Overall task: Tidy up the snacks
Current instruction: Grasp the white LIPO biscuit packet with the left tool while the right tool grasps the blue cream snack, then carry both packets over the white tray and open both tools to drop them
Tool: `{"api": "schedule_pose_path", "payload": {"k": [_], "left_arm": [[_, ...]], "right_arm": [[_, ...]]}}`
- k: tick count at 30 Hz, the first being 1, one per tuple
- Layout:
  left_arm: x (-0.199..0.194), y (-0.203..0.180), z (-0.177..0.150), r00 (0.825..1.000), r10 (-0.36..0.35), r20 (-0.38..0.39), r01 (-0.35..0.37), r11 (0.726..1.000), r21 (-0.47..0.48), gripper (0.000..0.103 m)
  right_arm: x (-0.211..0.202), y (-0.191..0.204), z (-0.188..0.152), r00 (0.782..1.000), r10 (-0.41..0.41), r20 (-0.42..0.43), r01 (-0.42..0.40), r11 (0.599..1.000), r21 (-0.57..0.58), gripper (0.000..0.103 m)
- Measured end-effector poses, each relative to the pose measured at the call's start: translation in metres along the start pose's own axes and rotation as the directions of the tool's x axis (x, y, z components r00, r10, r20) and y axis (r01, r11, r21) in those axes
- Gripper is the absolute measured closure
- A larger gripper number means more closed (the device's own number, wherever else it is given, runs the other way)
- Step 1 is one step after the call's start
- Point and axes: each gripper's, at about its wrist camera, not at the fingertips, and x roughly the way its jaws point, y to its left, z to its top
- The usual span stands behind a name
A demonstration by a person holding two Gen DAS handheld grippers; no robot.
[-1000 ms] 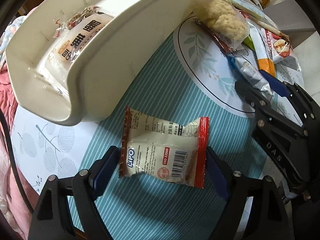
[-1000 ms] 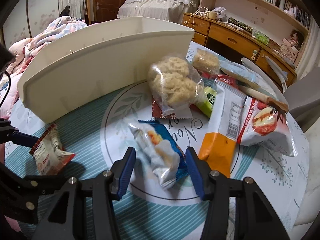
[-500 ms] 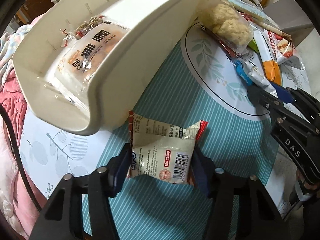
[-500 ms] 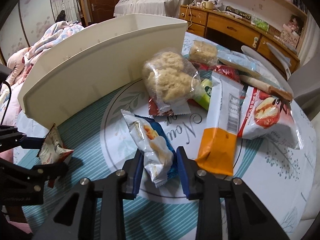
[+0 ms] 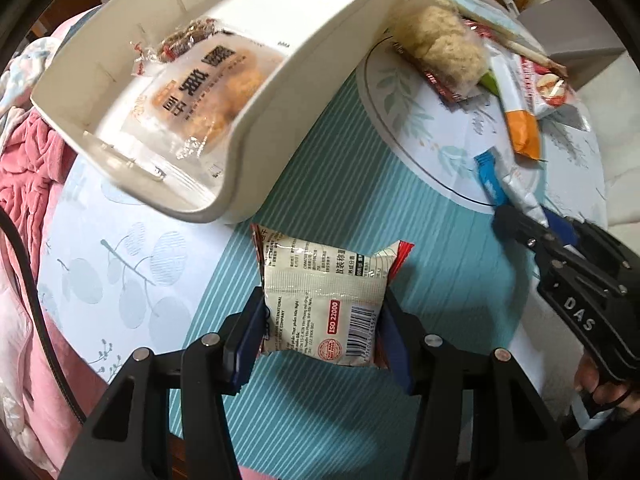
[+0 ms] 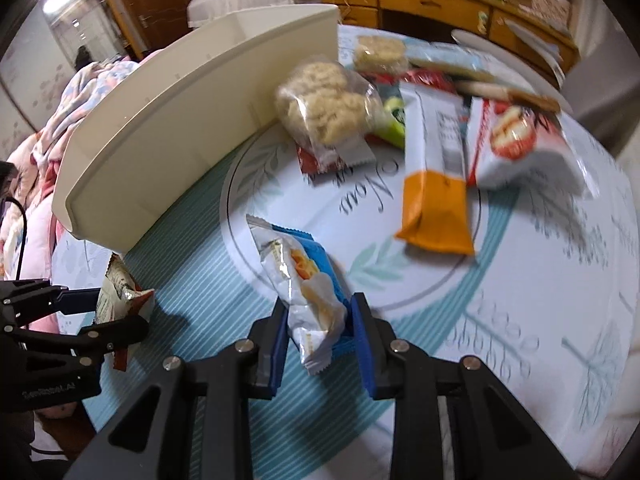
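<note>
Tabletop [image 5: 320,420] with teal striped cloth carries all. White bin [image 5: 304,80] at 11 o'clock in left wrist view holds a large pastry pack [image 5: 200,96] plus a small wrapped candy [image 5: 180,42] behind it. Loose snack pile [image 6: 432,120] at 1 o'clock in right view, outside bin. Left hand-held gripper [image 5: 322,330] closed onto red-edged cracker packet [image 5: 324,300], just beside bin's front corner. Right hand-held gripper [image 6: 320,332] pinches blue-and-silver snack bag [image 6: 304,284].
</note>
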Motion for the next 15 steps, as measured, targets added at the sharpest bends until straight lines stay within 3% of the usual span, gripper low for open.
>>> {"api": "schedule_pose_path", "payload": {"k": [15], "left_arm": [[-0.082, -0.010, -0.007, 0.989, -0.150, 0.017, 0.146, 0.978, 0.150, 0.050]], "right_arm": [[-0.041, 0.017, -0.016, 0.998, 0.023, -0.053, -0.012, 0.979, 0.205, 0.074]]}}
